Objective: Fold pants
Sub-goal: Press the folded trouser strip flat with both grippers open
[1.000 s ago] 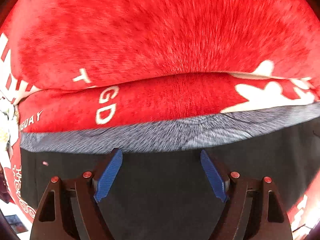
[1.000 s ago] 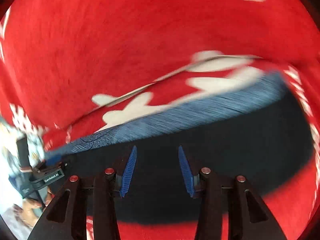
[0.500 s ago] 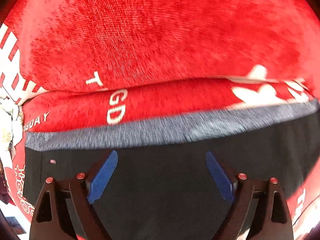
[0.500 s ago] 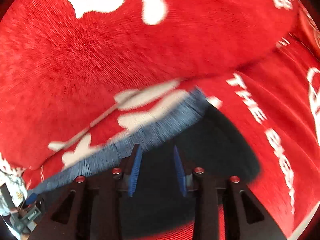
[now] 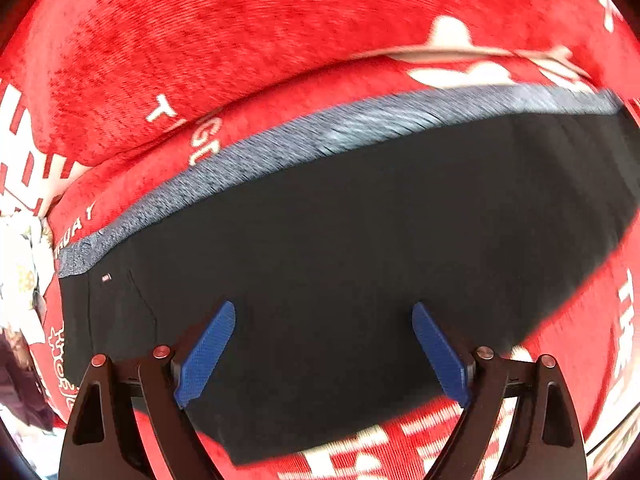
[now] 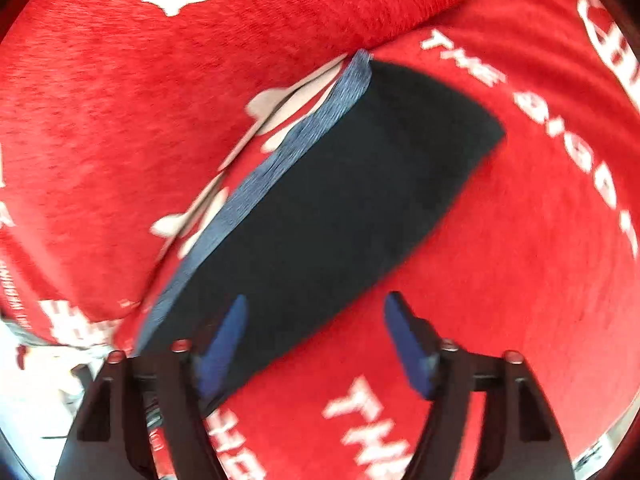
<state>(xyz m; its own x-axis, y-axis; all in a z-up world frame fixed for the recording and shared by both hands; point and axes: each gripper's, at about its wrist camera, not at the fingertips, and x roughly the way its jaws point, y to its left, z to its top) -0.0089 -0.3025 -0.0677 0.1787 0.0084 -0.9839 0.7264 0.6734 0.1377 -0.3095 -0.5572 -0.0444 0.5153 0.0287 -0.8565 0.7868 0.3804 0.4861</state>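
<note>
The black pants (image 5: 340, 240) lie folded flat on a red blanket (image 5: 240, 40) with white print, their grey-blue waistband (image 5: 320, 136) along the far edge. My left gripper (image 5: 324, 344) is open and empty above the near part of the pants. In the right wrist view the pants (image 6: 340, 200) run diagonally, with the waistband (image 6: 280, 164) on their left. My right gripper (image 6: 316, 340) is open and empty over the pants' near right edge, its right finger above the blanket (image 6: 520, 240).
A raised red fold or cushion (image 6: 160, 80) lies just beyond the waistband. A pale cluttered area (image 5: 20, 272) shows at the left edge of the left wrist view. The surface's edge (image 6: 600, 448) shows at the lower right of the right wrist view.
Both grippers have pulled back and up from the pants, so more of them shows. My right gripper has swung right and opened wider. The left stays open.
</note>
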